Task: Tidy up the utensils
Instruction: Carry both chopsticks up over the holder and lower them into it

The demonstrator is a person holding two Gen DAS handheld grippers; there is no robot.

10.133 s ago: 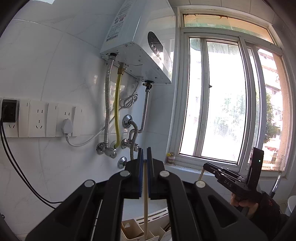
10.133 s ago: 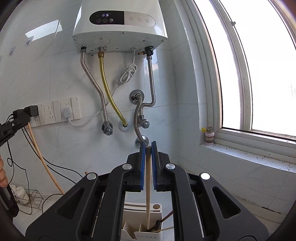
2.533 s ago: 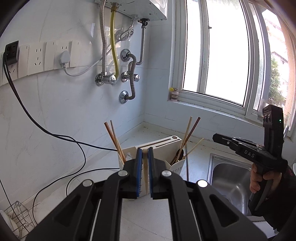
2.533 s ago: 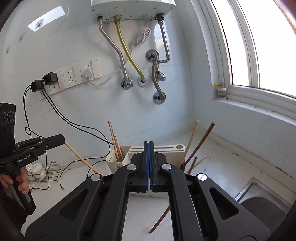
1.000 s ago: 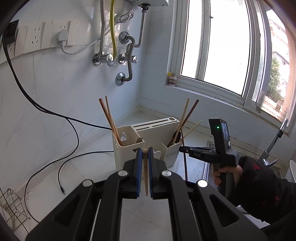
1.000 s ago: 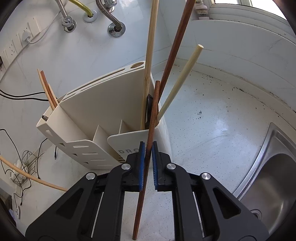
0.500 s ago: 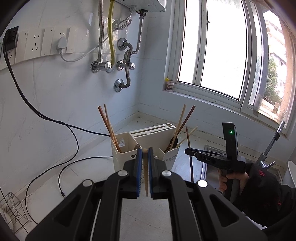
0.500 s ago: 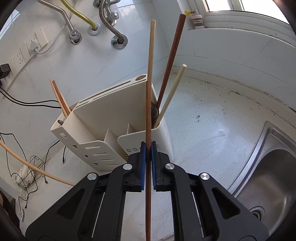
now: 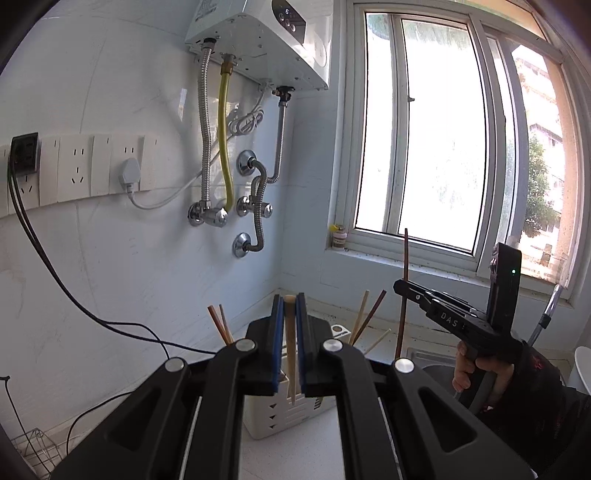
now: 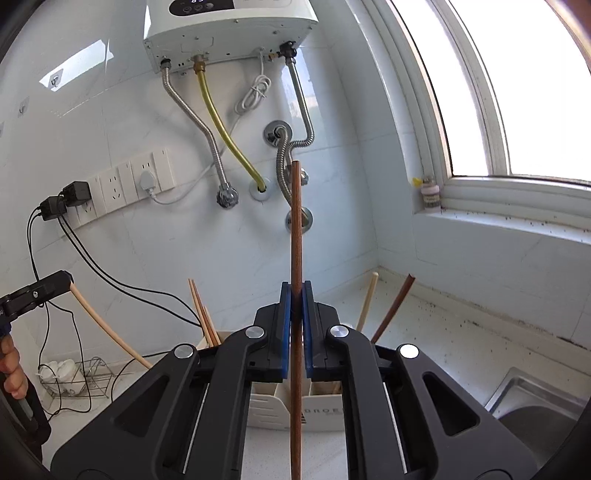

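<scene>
Right wrist view: dark chopstick (image 10: 295, 236) upright, clenched in right gripper (image 10: 295, 295) jaws (left's likewise, pale chopstick (image 9: 290, 332)).

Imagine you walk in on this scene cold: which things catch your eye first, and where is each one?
The dark brown chopstick stands upright, clamped in the right claw, dead centre before the tiled wall. The left claw pinches a pale bamboo chopstick above the cream utensil holder, where more chopsticks lean. High on the wall hangs a white water heater with a yellow hose below it.
</scene>
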